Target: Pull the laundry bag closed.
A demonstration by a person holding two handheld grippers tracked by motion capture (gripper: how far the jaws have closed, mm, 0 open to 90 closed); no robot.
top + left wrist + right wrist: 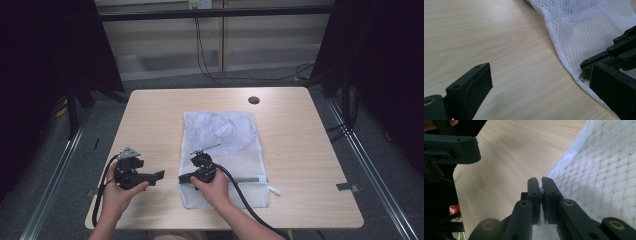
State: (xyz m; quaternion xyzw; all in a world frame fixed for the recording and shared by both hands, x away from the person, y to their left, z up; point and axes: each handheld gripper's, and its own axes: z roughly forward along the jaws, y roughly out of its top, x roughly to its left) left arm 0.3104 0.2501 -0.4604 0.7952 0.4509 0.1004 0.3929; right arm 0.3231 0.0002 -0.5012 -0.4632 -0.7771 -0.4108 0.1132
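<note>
Bare table left of the white mesh bag; right gripper pinches its edge, left gripper gapes.

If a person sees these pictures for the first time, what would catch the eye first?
First, the white mesh laundry bag lying flat in the middle of the wooden table, with pale cloth inside its far half. Next, the right gripper, its fingers pinched shut on a small piece at the bag's left edge near the front. The left gripper waits beside it, open, over bare wood.
</note>
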